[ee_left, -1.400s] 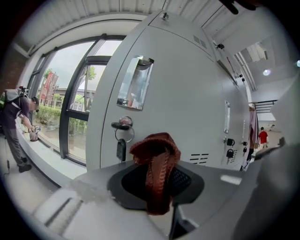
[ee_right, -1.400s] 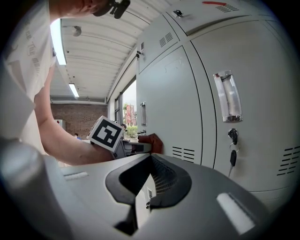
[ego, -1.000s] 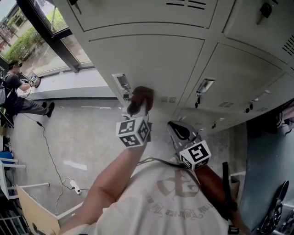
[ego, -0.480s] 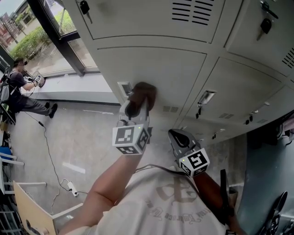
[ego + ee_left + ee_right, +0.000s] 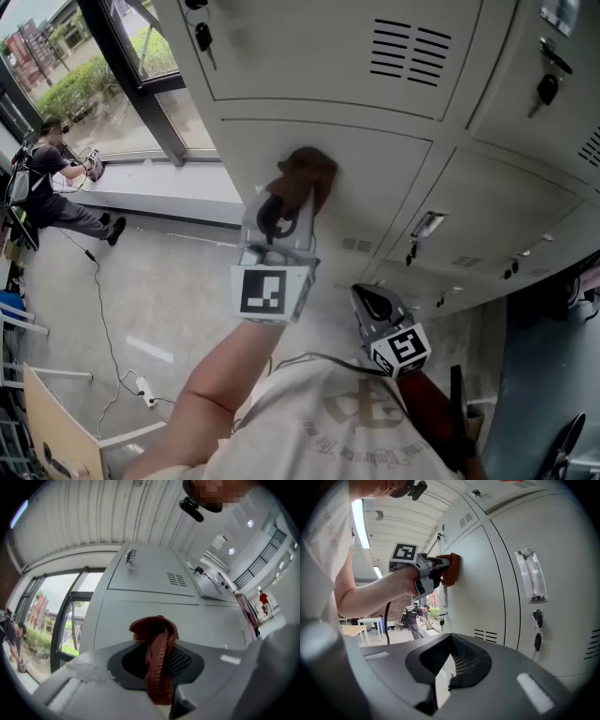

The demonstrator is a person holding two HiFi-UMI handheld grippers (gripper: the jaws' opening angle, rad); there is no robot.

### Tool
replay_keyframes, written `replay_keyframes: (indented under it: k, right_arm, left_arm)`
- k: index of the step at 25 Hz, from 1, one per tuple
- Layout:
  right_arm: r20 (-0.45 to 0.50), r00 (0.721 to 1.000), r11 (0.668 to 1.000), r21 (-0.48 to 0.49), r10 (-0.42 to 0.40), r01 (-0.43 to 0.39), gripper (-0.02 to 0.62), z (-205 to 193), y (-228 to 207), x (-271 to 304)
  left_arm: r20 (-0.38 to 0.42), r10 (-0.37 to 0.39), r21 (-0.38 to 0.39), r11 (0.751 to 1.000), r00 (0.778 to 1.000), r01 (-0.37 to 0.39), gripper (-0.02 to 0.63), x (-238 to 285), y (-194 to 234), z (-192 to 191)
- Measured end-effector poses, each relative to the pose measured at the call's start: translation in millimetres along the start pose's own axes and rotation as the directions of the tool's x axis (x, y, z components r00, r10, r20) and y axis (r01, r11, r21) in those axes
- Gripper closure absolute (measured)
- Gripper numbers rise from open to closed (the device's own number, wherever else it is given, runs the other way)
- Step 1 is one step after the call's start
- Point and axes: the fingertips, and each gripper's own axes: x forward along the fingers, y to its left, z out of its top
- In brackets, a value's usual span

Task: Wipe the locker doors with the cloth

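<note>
Since a second ago the left gripper (image 5: pixel 286 202) has climbed the grey locker door (image 5: pixel 384 183): the cloth (image 5: pixel 314 167) was low on it, just beside the small label holder near the door's left edge, and now presses against the panel close to the door's top edge, toward its left corner. The left gripper's jaws are clamped shut on the reddish-brown knitted cloth, which bunches above them and hangs down between them in the left gripper view. The right gripper (image 5: pixel 367 298) has stayed low, well below the cloth and apart from the doors; its jaws are drawn almost together, only a thin slit between them, and they hold nothing. Every locker in sight is closed, so whatever is inside cannot be seen. Keys (image 5: pixel 202 37) dangle from the locks of the upper row, and another key (image 5: pixel 537 641) hangs under a clear label holder (image 5: pixel 530 576) on the door facing the right gripper
</note>
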Motion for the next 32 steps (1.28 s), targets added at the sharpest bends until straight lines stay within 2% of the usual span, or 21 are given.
replay_keyframes:
  k: [4, 10, 14, 22, 25, 29, 32]
  right_arm:
    - [0.001, 1.000, 1.000, 0.002, -0.007, 0.007, 0.588, 0, -2, -2]
    - [-0.001, 1.000, 1.000, 0.009, -0.012, 0.012, 0.588, -1, -1, -5]
    - [-0.003, 1.000, 1.000, 0.009, -0.021, 0.021, 0.588, 0, -2, -6]
    - [-0.002, 0.999, 0.999, 0.014, -0.032, 0.032, 0.588, -2, 4, -9]
    - [-0.004, 0.999, 0.999, 0.012, -0.036, 0.037, 0.588, -3, 5, -9]
    - [-0.010, 0.999, 0.999, 0.030, -0.038, 0.038, 0.588, -8, 9, -8]
    - [-0.014, 0.999, 0.999, 0.040, -0.035, 0.035, 0.588, -10, 15, -8]
  left_arm:
    - [0.071, -0.024, 0.006, 1.000, 0.997, 0.023, 0.518, 9, -7, 28]
    - [0.080, -0.066, -0.040, 0.997, 0.995, 0.069, 0.514, 15, -2, 39]
    - [0.076, -0.052, -0.032, 0.998, 0.996, 0.055, 0.514, 12, 17, 38]
    - [0.125, 0.033, -0.048, 0.998, 0.992, -0.028, 0.514, 0, 71, 55]
    - [0.123, 0.059, -0.024, 0.998, 0.991, -0.056, 0.514, -6, 89, 52]
    - [0.114, 0.127, 0.035, 0.991, 0.985, -0.132, 0.514, -16, 110, 45]
    - [0.100, 0.162, 0.046, 0.985, 0.982, -0.167, 0.515, -23, 120, 34]
